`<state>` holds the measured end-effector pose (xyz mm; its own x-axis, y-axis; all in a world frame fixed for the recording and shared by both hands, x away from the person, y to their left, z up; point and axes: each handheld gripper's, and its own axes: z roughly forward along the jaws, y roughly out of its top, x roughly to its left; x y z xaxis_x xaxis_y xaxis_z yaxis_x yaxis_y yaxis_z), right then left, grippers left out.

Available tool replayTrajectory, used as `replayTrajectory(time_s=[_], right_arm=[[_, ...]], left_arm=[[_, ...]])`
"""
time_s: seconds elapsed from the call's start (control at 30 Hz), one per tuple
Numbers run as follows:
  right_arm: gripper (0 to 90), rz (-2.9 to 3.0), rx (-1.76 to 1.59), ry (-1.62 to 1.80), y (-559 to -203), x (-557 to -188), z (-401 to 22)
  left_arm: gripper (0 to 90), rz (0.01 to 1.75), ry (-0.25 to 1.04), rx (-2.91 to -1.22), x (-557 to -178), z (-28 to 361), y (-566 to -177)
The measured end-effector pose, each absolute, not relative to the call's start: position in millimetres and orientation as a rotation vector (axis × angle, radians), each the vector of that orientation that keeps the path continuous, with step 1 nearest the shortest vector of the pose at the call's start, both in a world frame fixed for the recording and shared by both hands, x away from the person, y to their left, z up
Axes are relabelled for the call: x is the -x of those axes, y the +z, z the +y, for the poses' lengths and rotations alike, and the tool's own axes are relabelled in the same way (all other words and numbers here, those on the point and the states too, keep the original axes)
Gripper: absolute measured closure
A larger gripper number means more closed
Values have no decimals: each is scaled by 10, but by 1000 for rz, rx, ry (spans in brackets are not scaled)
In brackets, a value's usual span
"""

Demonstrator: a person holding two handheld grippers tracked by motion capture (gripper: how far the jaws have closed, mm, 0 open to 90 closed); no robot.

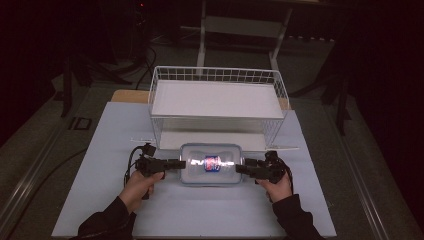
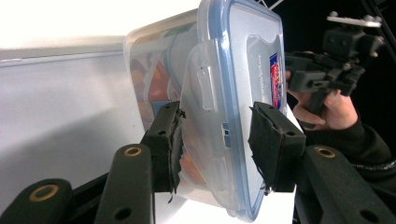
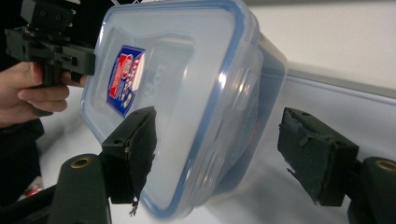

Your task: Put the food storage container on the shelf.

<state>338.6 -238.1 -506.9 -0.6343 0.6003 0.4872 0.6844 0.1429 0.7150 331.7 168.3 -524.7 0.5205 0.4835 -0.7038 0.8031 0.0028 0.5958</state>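
While plastic container (image 1: 210, 170) is rested on white bench (image 1: 115, 150) just in front of wire basket (image 1: 218, 75), each short end is flanked by one claw. Left claw (image 2: 215, 140): jaws clamped on container's end, one pad on lid, other on base. Right claw (image 3: 219, 154): jaws parted around opposite end; one pad is set at lid, other is kept clear of base. Blue-rimmed lid with sticker is fitted.

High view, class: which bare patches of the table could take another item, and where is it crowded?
Free: the white table between the two sleeves, and the strips either side of the white wire basket. Crowded: the front of the basket, where the clear lidded plastic box sits between both grippers.
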Motion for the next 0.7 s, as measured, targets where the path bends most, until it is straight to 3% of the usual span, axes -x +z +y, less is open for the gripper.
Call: replayTrajectory(time_s=[0.17,0.3,0.7], right_arm=[[328,-2255,1295,-1485,-5107,-3476,-2369],[448,-2222,1250,-1478,-5085,-3482,-2377],[518,-2190,1241,-1468,-5056,-3380,-2447]], left_arm=[[553,1097,-351,-1654,-3306,1688,-5245],[555,1086,-344,-1651,-3296,1686,-5249],[568,1055,-302,-1662,-3225,1669,-5214]])
